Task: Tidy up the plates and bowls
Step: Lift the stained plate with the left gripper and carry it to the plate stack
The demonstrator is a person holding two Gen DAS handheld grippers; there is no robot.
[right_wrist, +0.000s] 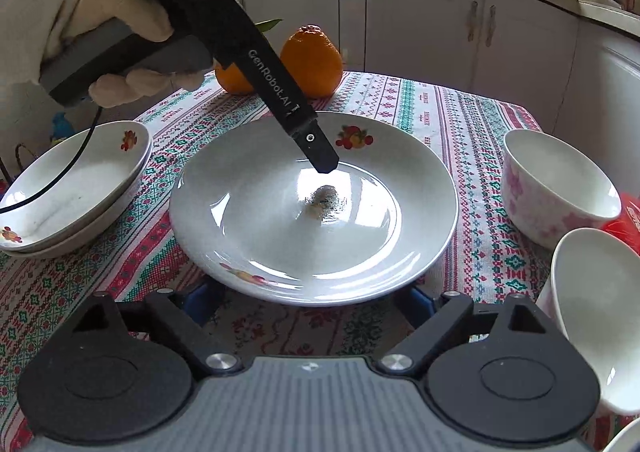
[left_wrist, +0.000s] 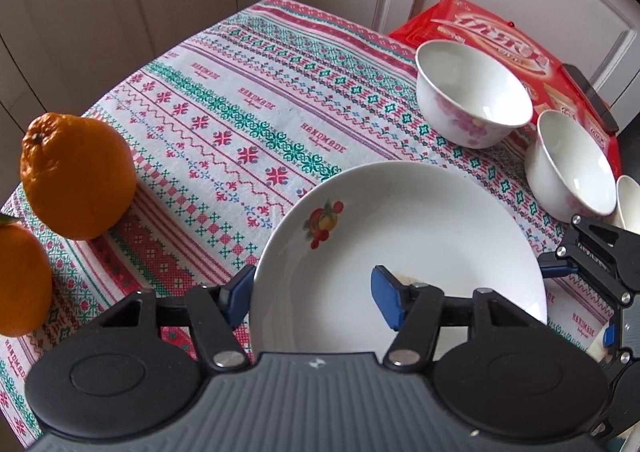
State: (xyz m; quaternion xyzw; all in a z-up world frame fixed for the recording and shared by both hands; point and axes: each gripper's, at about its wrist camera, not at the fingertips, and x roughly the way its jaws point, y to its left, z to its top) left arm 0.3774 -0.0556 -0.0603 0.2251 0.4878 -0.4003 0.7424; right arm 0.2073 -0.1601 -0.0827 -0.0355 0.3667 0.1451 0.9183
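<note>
A white plate (left_wrist: 400, 252) with fruit prints lies on the patterned tablecloth; it also shows in the right wrist view (right_wrist: 280, 219). My left gripper (left_wrist: 312, 298) is open, its jaws straddling the plate's near-left rim, one blue pad inside the plate and one outside. It appears from the side in the right wrist view (right_wrist: 316, 155), held by a gloved hand. My right gripper (right_wrist: 312, 302) is open, its blue pads low under the plate's near rim. Two stacked plates (right_wrist: 76, 187) sit at left. Two flowered white bowls (left_wrist: 472, 95) (left_wrist: 572, 163) stand at right.
Two oranges (left_wrist: 78, 175) (left_wrist: 22, 280) stand at the table's left side. A red box (left_wrist: 500, 39) with a dark phone (left_wrist: 592, 95) on it lies behind the bowls. White cabinets (right_wrist: 420, 19) surround the table. Another white bowl rim (right_wrist: 596, 316) is close at right.
</note>
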